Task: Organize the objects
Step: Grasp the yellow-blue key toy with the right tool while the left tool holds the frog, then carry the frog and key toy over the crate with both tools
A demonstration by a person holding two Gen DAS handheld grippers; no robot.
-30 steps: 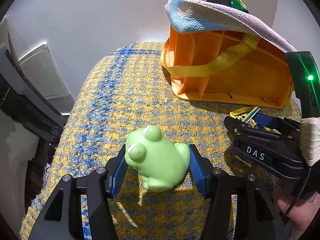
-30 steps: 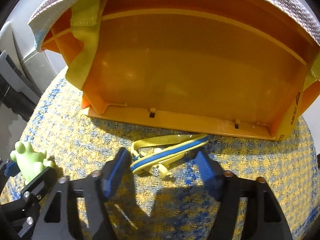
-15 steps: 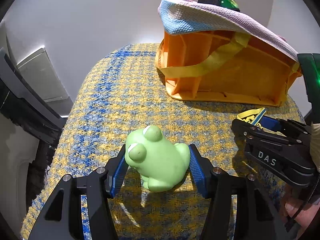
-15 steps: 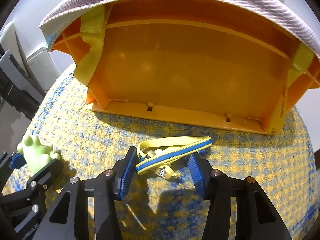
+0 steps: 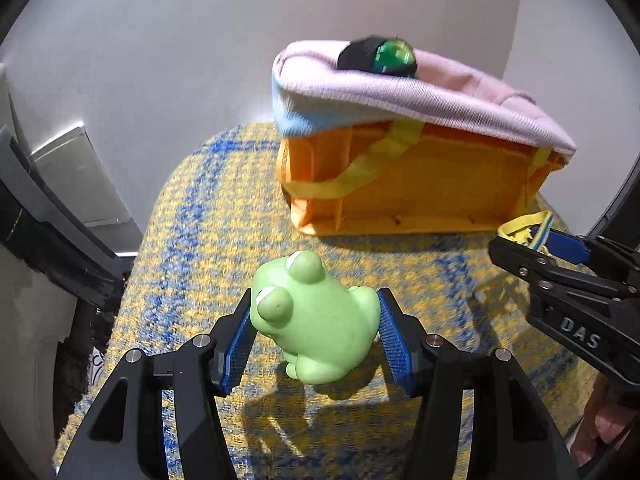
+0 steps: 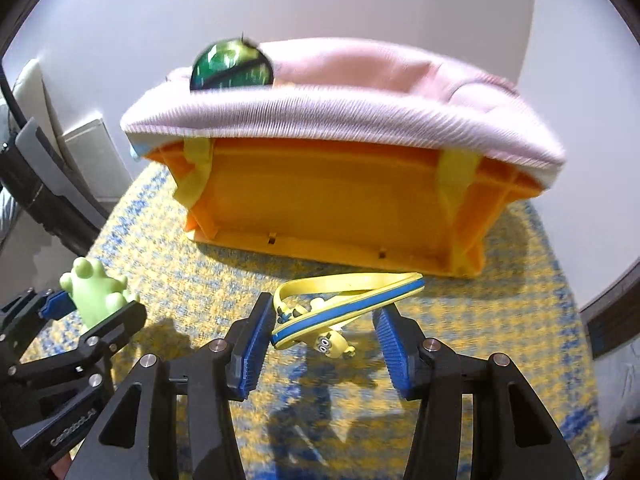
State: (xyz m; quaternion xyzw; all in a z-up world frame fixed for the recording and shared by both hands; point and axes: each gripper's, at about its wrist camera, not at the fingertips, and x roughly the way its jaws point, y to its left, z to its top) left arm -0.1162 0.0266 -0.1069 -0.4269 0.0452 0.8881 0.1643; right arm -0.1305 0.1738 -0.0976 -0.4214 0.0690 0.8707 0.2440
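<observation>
While both grippers sit low over the yellow-and-blue woven surface [image 5: 224,216], each has a small item between its blue pads. Left gripper [image 5: 316,336]: jaws pressed against the flanks of a green frog toy [image 5: 316,328]; both pads touch its sides. Frog upright, eyes toward the upper left of the left wrist view; whether it rests on the fabric or is lifted clear, cannot tell. Right gripper [image 6: 324,340]: jaws partly closed around a yellow-and-blue strap [image 6: 352,304] carrying a small yellow figure charm [image 6: 330,343]. The left pad touches the strap's looped end; the right pad stands just beside it, contact unclear. The strap's far end reaches toward the base of the orange crate [image 6: 332,200]. Crate stands at the far side of the surface, yellow bands down its front. A pink knitted cloth [image 6: 360,92] drapes over its top, and a shiny green round object [image 6: 232,66] sits on the cloth. Frames slightly blurred.
</observation>
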